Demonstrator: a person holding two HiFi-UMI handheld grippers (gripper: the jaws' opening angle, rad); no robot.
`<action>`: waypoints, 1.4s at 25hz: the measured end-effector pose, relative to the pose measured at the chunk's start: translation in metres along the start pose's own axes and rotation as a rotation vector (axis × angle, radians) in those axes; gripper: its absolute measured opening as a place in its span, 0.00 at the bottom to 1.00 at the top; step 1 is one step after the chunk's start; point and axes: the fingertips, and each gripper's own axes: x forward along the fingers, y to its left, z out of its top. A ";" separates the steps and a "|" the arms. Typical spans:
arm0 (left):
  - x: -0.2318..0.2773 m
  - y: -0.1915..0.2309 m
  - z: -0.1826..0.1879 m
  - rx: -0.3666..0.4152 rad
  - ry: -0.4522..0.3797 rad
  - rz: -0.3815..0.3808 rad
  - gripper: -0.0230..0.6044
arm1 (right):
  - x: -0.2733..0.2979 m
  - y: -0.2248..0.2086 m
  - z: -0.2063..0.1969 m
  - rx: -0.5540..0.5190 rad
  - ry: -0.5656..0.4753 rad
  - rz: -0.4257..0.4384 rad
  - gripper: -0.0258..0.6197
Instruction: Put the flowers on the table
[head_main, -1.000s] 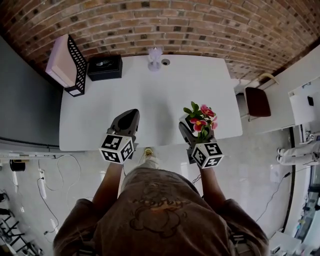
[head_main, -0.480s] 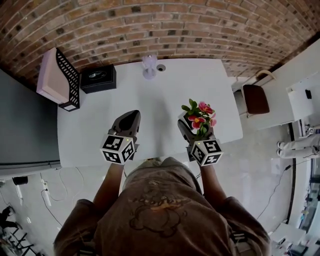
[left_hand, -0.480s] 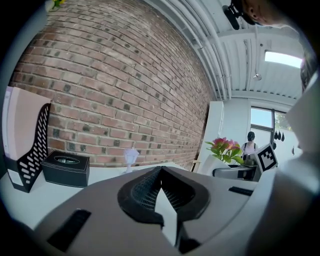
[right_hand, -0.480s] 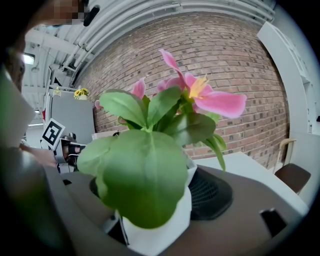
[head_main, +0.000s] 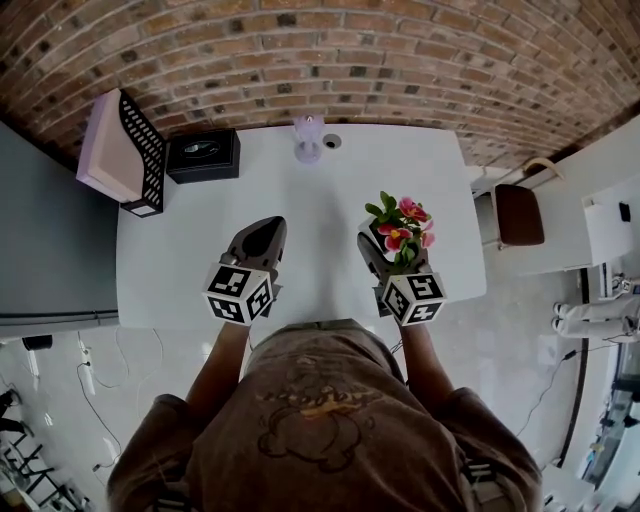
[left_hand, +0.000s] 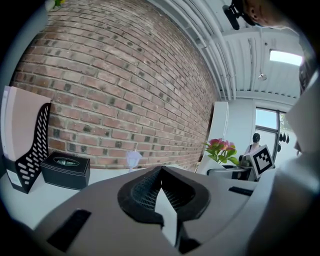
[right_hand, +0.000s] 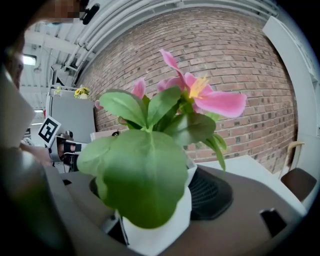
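A small white pot of pink flowers with green leaves (head_main: 400, 233) (right_hand: 165, 150) is held in my right gripper (head_main: 378, 243), which is shut on the pot over the white table's (head_main: 320, 190) near right part. In the right gripper view the pot (right_hand: 160, 225) fills the space between the jaws and the leaves hide most of the table. My left gripper (head_main: 262, 235) hovers over the table's near left part, jaws shut and holding nothing (left_hand: 161, 175). The flowers (left_hand: 221, 150) show at the right of the left gripper view.
Along the brick wall stand a black tissue box (head_main: 203, 154) (left_hand: 66, 169), a pink-and-black file holder (head_main: 125, 150) (left_hand: 22, 140) and a small pale vase (head_main: 308, 137) (left_hand: 133, 159). A round hole (head_main: 332, 141) is in the tabletop. A brown chair (head_main: 518, 213) stands right of the table.
The person has stepped closer to the table; both grippers now sit further over the tabletop. The right gripper still holds the flower pot.
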 end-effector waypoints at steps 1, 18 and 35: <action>0.000 0.001 0.000 -0.002 0.000 0.006 0.07 | 0.004 -0.002 0.000 -0.003 0.005 0.003 0.60; -0.002 0.010 -0.014 -0.021 0.017 0.085 0.07 | 0.078 -0.023 -0.044 -0.067 0.103 0.051 0.60; -0.013 0.013 -0.027 -0.065 0.056 0.162 0.07 | 0.145 -0.060 -0.111 -0.124 0.223 0.056 0.60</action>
